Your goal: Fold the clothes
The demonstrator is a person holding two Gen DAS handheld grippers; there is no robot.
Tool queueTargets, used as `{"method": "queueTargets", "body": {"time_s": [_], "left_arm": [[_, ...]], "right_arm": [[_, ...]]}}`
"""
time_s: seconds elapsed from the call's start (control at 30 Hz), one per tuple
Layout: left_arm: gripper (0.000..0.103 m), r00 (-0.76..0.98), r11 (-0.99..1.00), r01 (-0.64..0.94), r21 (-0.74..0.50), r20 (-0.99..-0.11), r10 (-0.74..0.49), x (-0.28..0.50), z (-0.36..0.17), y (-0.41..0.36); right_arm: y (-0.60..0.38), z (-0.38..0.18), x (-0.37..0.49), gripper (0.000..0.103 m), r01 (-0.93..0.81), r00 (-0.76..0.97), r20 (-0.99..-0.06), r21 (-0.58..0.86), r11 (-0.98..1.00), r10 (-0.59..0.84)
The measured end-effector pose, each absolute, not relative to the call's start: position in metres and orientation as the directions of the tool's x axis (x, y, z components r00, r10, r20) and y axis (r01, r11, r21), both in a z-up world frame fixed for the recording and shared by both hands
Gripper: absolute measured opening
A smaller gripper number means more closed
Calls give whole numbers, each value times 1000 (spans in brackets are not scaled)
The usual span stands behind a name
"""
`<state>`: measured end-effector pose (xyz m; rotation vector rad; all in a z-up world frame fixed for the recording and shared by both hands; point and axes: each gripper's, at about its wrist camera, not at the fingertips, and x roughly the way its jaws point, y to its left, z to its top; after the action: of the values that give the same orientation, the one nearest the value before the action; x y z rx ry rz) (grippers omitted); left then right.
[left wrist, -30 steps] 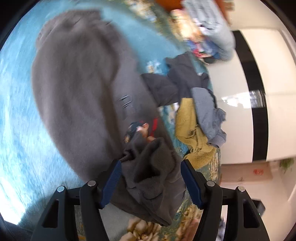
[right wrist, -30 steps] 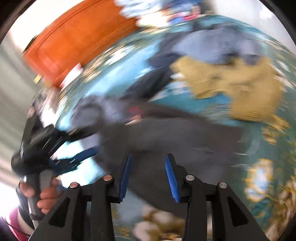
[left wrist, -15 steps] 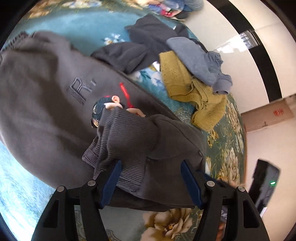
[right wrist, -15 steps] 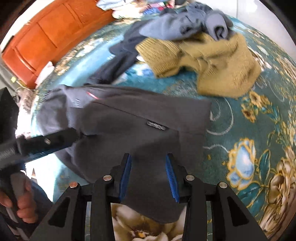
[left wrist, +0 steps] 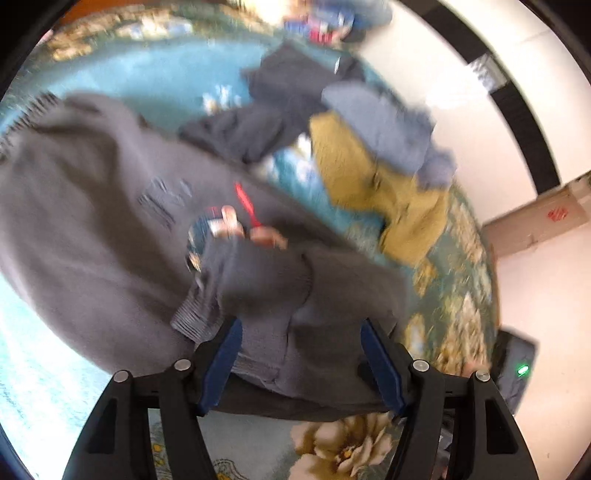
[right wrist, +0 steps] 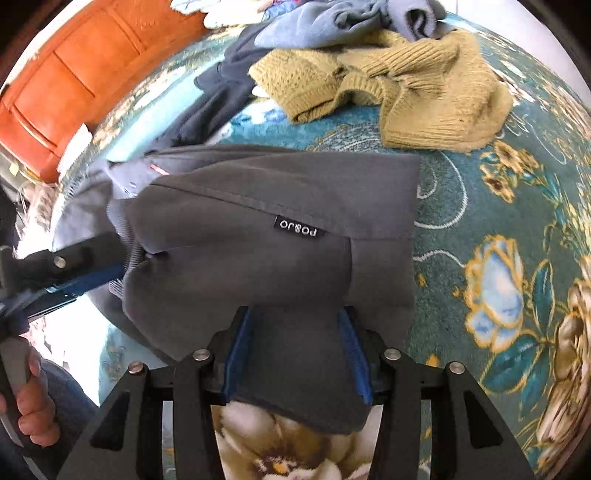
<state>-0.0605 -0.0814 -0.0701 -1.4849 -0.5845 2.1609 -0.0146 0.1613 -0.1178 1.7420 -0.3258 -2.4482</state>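
A grey sweatshirt (left wrist: pixel 92 229) lies on the teal floral carpet, with a sleeve folded over its body; it also shows in the right wrist view (right wrist: pixel 258 236) with a small black label. My left gripper (left wrist: pixel 301 354) is open, its blue pads either side of the sleeve's ribbed cuff, just above it. My right gripper (right wrist: pixel 293 354) is open over the sweatshirt's near edge, cloth lying between its pads. The left gripper also shows in the right wrist view (right wrist: pixel 70 273), at the sweatshirt's left side.
A mustard knit sweater (right wrist: pixel 399 88), a blue-grey garment (right wrist: pixel 332 18) and a dark navy garment (right wrist: pixel 218 96) lie heaped beyond the sweatshirt. An orange wooden cabinet (right wrist: pixel 62 81) stands at the far left. A black device with a green light (left wrist: pixel 517 369) sits by the white wall.
The left view went from sharp to blurred as the left gripper moved slightly. The right gripper moved closer to the sweatshirt's near edge, and its jaws stand wider apart.
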Motion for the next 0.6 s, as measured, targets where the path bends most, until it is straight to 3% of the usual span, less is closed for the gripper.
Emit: {"method": "queueTargets", "body": {"time_s": [0.13,0.3,0.4,0.47,0.53,0.6], "left_arm": [[71,-428,-807,-36,-590,-721,546,-77,-51,-124],[71,-498,-878,47,-476,-773,392,-111,-35,-191],[82,-530,-879,140,-456,-784,323,-115,-44,-240],[86,-548,-827,220,-518,-767,334,-109,-62,-275],[98,-551,-740,299,-602,-742,381,-106,-87,-303],[99,-554,-662,345,-665,-714,428,-107,-109,-319]], "right_arm": [[163,-110,-7,50,-25,-340,-914,245,-969,-222],[160,-104,-6,51,-14,-347,-912,237,-971,-217],[153,-104,-13,51,-2,-344,-914,230,-973,-215],[148,-105,-17,51,4,-338,-917,225,-974,-213],[143,-106,-20,51,8,-329,-920,220,-975,-210],[139,-110,-24,51,14,-314,-926,214,-977,-207]]}}
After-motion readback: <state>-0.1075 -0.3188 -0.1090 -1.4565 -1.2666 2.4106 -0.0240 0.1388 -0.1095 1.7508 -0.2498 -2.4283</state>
